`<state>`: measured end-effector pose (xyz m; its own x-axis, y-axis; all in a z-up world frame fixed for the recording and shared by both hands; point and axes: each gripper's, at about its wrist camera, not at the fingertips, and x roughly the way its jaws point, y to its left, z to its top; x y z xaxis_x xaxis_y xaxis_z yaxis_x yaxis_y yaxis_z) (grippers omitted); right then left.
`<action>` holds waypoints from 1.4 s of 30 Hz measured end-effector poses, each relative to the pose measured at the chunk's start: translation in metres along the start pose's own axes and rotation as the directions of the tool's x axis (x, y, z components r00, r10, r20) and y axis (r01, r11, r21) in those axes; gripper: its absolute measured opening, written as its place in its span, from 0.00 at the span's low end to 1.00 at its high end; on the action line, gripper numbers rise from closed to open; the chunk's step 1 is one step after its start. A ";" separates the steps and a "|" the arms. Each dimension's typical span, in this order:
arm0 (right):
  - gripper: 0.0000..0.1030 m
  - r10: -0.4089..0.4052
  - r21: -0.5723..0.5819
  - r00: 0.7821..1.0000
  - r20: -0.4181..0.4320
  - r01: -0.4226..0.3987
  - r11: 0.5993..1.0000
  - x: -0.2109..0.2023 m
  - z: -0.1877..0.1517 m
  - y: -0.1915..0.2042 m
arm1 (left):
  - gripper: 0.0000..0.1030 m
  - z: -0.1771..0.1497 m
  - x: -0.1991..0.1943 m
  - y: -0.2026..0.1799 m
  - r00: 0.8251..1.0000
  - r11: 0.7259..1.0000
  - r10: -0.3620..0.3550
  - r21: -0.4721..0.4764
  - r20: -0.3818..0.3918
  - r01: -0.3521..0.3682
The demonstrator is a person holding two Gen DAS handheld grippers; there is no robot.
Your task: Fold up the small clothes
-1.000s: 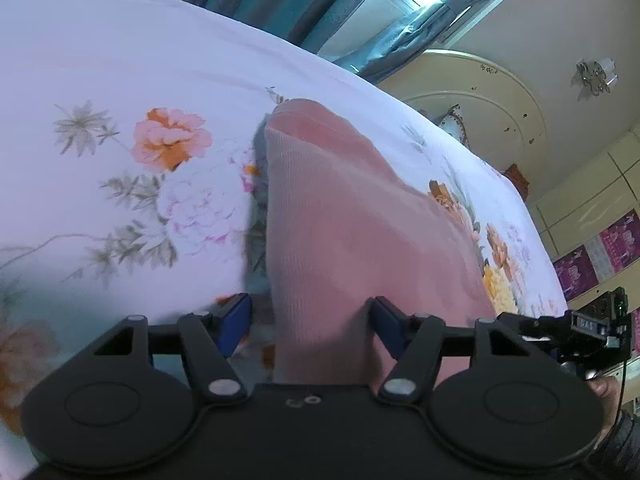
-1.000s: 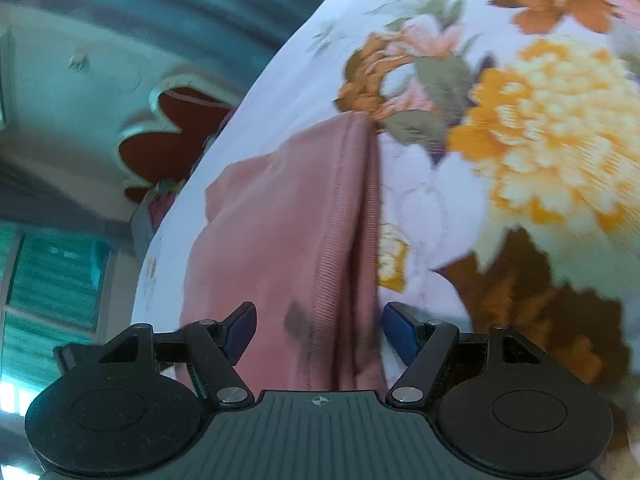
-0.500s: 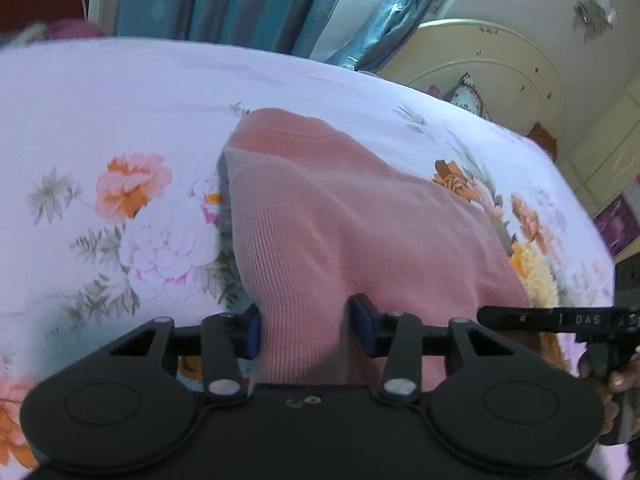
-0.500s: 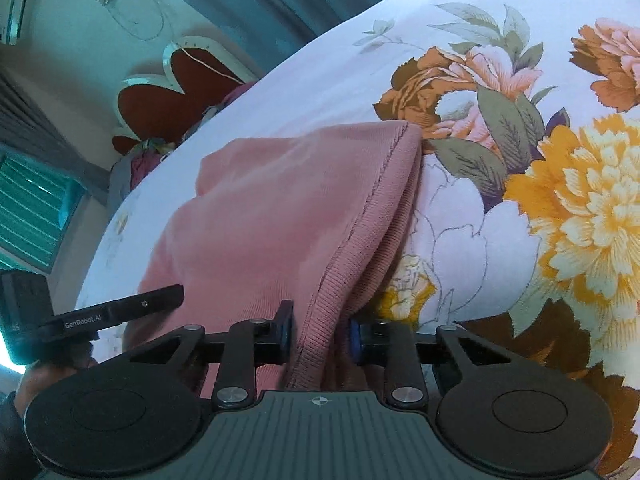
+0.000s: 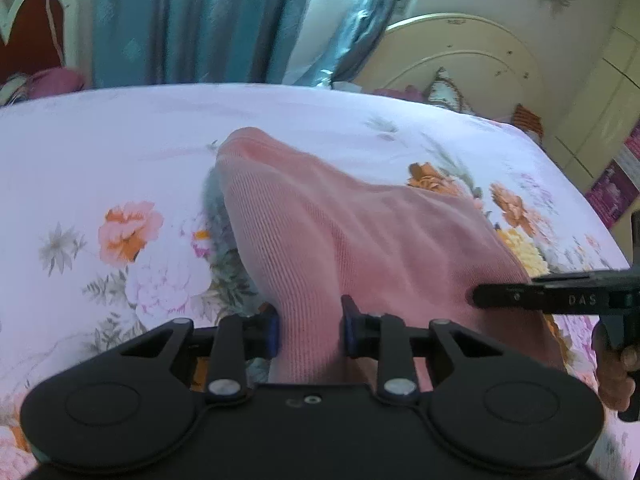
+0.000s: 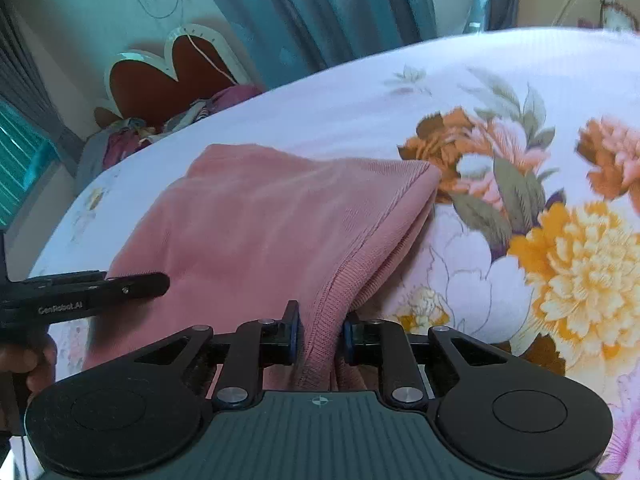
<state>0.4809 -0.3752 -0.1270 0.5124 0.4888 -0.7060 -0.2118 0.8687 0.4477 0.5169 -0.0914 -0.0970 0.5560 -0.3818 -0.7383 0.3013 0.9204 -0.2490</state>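
A small pink ribbed garment (image 5: 352, 232) lies on the floral bedsheet (image 5: 120, 152), its near edge raised. My left gripper (image 5: 310, 330) is shut on the garment's near left edge. My right gripper (image 6: 320, 338) is shut on the garment's (image 6: 256, 224) near right hem, where the stitched edge runs between the fingers. The right gripper shows side-on at the right of the left wrist view (image 5: 560, 300). The left gripper shows at the left of the right wrist view (image 6: 80, 292). The far corners of the garment rest on the sheet.
The bed's floral sheet (image 6: 540, 240) spreads all round. Teal curtains (image 5: 180, 20) and a window stand behind the bed. A cream headboard (image 5: 460, 60) is at the far right, a red heart-shaped panel (image 6: 168, 76) and a heap of clothes (image 6: 160, 128) at the far left.
Both grippers closed on the garment's near edge from open. They have lifted that edge and the views have tilted level, so more of the room shows behind the bed.
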 end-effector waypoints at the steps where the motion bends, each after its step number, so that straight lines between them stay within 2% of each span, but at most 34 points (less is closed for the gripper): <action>1: 0.19 -0.012 -0.011 1.000 0.007 0.012 1.000 -0.003 0.000 0.006 | 0.26 0.000 -0.003 0.000 1.000 1.000 -0.011 0.008 0.007 0.011; 10: 0.18 -0.088 -0.067 0.995 0.049 0.091 0.994 -0.018 0.001 0.057 | 0.25 0.000 -0.032 0.017 0.996 0.996 -0.082 0.043 0.041 0.080; 15: 0.18 -0.084 -0.090 0.994 0.063 0.089 0.992 -0.016 0.000 0.085 | 0.25 -0.001 -0.055 0.035 0.995 0.996 -0.078 0.056 0.060 0.075; 21: 0.18 -0.052 -0.135 0.996 0.068 0.060 0.989 0.005 0.003 0.135 | 0.25 -0.004 -0.091 0.076 0.995 0.998 -0.045 0.049 0.088 0.041; 30: 0.18 0.021 -0.183 0.998 0.059 -0.010 0.983 0.059 0.009 0.219 | 0.25 -0.008 -0.133 0.158 0.994 1.000 0.019 0.008 0.111 -0.020; 35: 0.18 0.059 -0.184 0.998 0.030 -0.052 0.982 0.095 0.001 0.256 | 0.25 -0.024 -0.152 0.206 0.994 0.999 0.031 -0.041 0.109 -0.027; 38: 0.18 0.064 -0.174 0.998 -0.004 -0.064 0.983 0.118 -0.012 0.265 | 0.27 -0.041 -0.150 0.234 0.995 0.996 0.025 -0.084 0.093 -0.017; 41: 0.18 0.018 -0.092 0.995 -0.095 -0.027 0.995 0.162 -0.027 0.249 | 0.38 -0.063 -0.123 0.262 0.999 0.990 0.052 -0.131 -0.007 -0.052; 42: 0.18 0.026 -0.034 0.992 -0.123 -0.030 0.999 0.173 -0.032 0.239 | 0.39 -0.070 -0.121 0.271 1.000 0.985 0.021 -0.172 0.014 -0.018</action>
<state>0.4924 -0.0807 -0.1601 0.4004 0.5171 -0.7565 -0.2551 0.8558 0.4500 0.4771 0.2102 -0.1189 0.5734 -0.3633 -0.7343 0.1530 0.9280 -0.3397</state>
